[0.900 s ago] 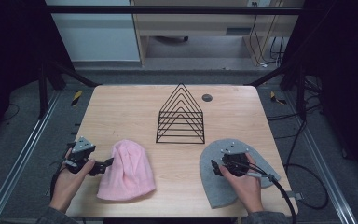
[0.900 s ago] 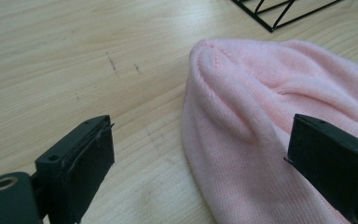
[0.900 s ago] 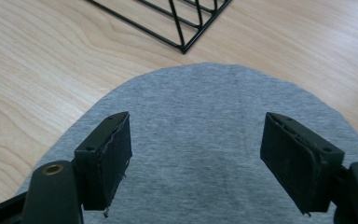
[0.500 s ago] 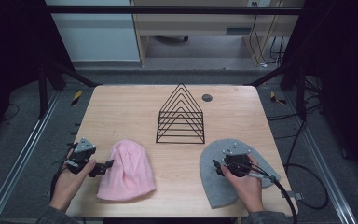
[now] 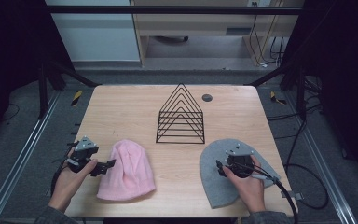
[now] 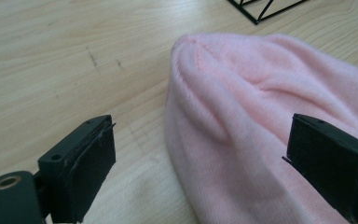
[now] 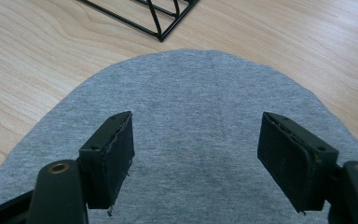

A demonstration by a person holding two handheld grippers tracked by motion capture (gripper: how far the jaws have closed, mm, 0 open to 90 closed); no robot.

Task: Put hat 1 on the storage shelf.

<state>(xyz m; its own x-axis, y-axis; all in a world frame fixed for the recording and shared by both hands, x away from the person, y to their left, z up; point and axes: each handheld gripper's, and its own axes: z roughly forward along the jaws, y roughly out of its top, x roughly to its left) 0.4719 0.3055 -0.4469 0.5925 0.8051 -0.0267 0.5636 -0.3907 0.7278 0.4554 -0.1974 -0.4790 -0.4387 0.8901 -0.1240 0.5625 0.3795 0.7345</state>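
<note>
Both grippers had their fingers released, the left gripper [image 5: 106, 166] straddling the pink beanie's [image 5: 127, 170] left edge and the right gripper [image 5: 220, 166] hovering over the grey beanie [image 5: 212, 161], each hat lying flat on the near worktop [image 5: 121, 112], likely poised to pinch fabric.

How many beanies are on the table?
2. A pink beanie lies near the table's front left, by the left gripper; a grey beanie lies front right, under the right gripper.

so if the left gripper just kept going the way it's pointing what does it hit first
Most likely the pink beanie: the left gripper, jaws open, points at its near edge, right ahead on the table.
</note>
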